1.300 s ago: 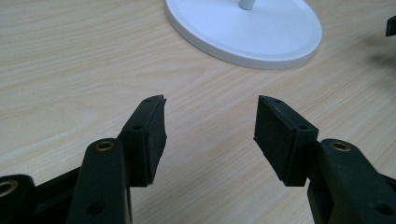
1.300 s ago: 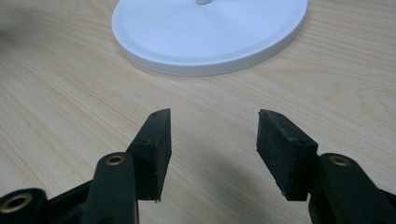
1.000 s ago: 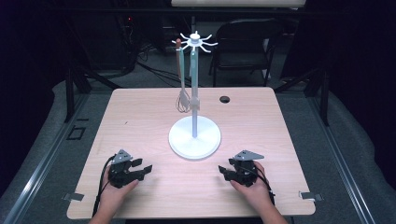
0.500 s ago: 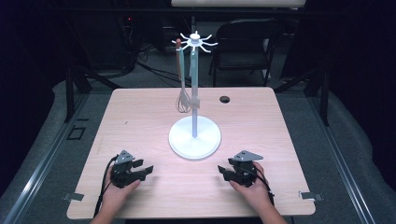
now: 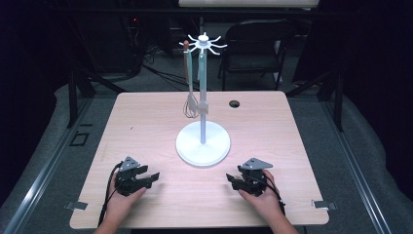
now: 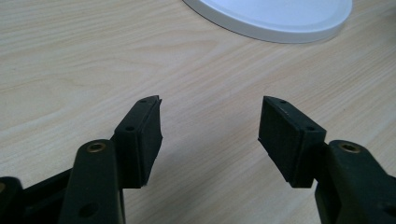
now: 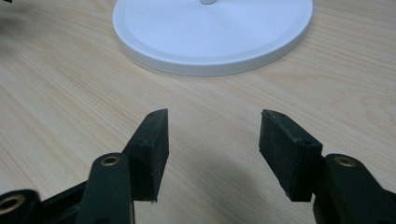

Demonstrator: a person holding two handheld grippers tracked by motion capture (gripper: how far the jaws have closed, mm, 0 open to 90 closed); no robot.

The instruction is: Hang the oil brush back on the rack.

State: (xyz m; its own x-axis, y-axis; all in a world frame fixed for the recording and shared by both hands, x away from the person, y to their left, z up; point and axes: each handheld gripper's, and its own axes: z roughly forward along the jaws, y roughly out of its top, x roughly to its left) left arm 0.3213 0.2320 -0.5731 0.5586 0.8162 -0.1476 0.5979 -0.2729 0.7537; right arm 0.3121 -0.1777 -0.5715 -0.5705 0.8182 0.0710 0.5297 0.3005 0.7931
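Observation:
A white utensil stand [image 5: 203, 144] with a ring of hooks on top rises from the middle of the wooden table [image 5: 146, 122]. A wire whisk [image 5: 191, 105] with a brown handle hangs from one hook, beside a pale utensil [image 5: 201, 73]. My left gripper [image 5: 152, 174] rests near the front edge, left of the stand's base [image 6: 280, 18]. Its jaws have just been opening and stand wide with nothing between them [image 6: 210, 116]. My right gripper [image 5: 233, 175] rests front right, open and empty [image 7: 214, 126], facing the base [image 7: 210, 32].
A small black round hole [image 5: 234, 104] lies in the table behind the stand. A dark chair [image 5: 258, 44] and cables stand beyond the far edge. Metal clamps [image 5: 77, 205] [image 5: 324, 204] sit at the front corners.
Both hands lie where they were. From above, the left jaws look slightly wider apart than before.

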